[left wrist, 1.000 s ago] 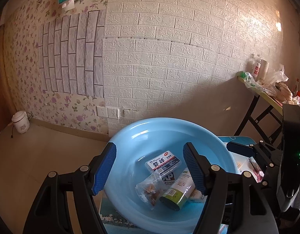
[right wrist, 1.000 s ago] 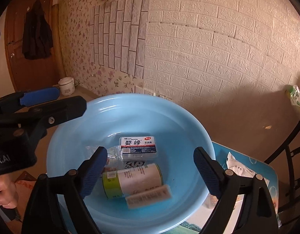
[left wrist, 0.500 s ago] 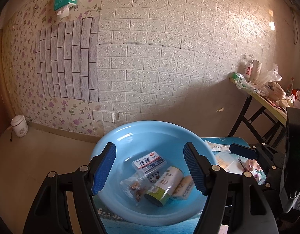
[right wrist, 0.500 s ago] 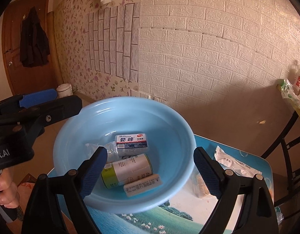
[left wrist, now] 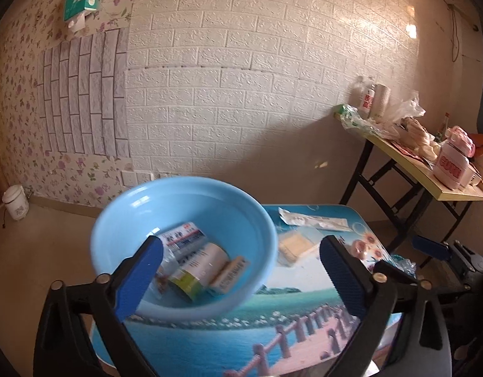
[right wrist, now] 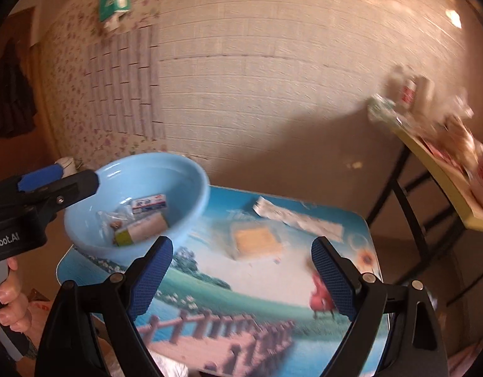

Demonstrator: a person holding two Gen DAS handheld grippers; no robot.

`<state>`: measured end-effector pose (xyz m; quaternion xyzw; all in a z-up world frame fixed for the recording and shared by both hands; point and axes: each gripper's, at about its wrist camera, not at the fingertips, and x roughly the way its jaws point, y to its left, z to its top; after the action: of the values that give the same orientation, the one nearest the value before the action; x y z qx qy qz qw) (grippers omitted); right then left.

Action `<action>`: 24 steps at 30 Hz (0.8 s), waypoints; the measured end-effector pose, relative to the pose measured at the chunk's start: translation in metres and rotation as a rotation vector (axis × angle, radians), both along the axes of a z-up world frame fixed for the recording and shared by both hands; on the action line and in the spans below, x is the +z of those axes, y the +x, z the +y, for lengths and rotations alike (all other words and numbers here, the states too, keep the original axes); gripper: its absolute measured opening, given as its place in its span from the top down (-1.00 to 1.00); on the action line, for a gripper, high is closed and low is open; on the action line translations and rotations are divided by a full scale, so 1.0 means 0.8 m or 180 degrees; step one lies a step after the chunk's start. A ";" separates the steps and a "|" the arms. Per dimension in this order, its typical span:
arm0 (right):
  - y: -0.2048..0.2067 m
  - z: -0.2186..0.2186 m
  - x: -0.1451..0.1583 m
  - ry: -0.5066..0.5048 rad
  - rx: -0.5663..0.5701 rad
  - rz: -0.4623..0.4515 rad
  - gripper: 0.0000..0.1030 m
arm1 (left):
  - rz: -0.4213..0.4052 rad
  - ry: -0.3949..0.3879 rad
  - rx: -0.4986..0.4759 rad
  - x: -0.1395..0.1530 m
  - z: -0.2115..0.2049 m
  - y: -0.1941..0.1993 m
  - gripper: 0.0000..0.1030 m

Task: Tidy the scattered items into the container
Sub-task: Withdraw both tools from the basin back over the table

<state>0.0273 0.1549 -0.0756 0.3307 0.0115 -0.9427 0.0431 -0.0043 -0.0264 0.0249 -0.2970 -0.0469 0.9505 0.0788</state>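
A light blue basin point(left wrist: 185, 207) point(right wrist: 191, 188) stands on the left part of a small table with a printed landscape top point(left wrist: 273, 320) point(right wrist: 241, 298). In it lie a white box point(left wrist: 183, 237), a can with a yellow-green end point(left wrist: 197, 267), a small tan packet point(left wrist: 229, 275) and a clear bag. On the table lie a yellow item in a clear wrapper point(right wrist: 255, 240) point(left wrist: 293, 246), a long white packet point(right wrist: 296, 218) point(left wrist: 313, 220) and a small red thing point(right wrist: 320, 295). My left gripper point(left wrist: 241, 270) is open and empty before the basin. My right gripper point(right wrist: 241, 278) is open and empty above the table.
A folding side table point(left wrist: 430, 176) with bags and bottles stands at the right. A white brick-pattern wall point(left wrist: 241, 94) is behind. A small white pot point(left wrist: 16, 202) sits on the floor at the left. The left gripper also shows in the right wrist view point(right wrist: 43, 185).
Both grippers have drawn back and up from the basin, the right one also swinging right over the table. The basin looks smaller and further left. Both stay open.
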 end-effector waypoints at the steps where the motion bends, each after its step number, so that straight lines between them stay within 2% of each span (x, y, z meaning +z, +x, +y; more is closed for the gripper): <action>1: 0.010 0.013 -0.002 -0.0060 -0.0050 -0.0008 -0.78 | -0.0039 -0.0001 -0.0030 -0.005 0.009 0.003 -0.98; 3: 0.035 0.047 -0.013 -0.0136 -0.0183 -0.0014 -0.98 | -0.0111 -0.0034 -0.0102 -0.015 0.029 0.011 -0.98; 10: 0.073 0.127 -0.040 -0.0192 -0.0574 -0.0098 -1.00 | -0.0240 -0.0026 -0.0261 -0.041 0.070 0.028 -0.99; 17: 0.081 0.143 -0.036 -0.0243 -0.0560 0.0055 -1.00 | -0.0255 -0.0176 -0.0382 -0.046 0.091 0.027 -0.99; 22: 0.072 0.139 -0.051 -0.0186 -0.0472 0.0008 -1.00 | -0.0301 -0.0218 -0.0448 -0.058 0.101 0.020 -0.99; 24: 0.068 0.141 -0.058 -0.0180 -0.0448 0.0007 -0.92 | -0.0333 -0.0223 -0.0479 -0.066 0.105 0.017 -0.99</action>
<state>0.0820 0.2673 -0.1223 0.3283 -0.0384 -0.9437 -0.0139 0.0091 0.0575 -0.0282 -0.3515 0.0047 0.9261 0.1369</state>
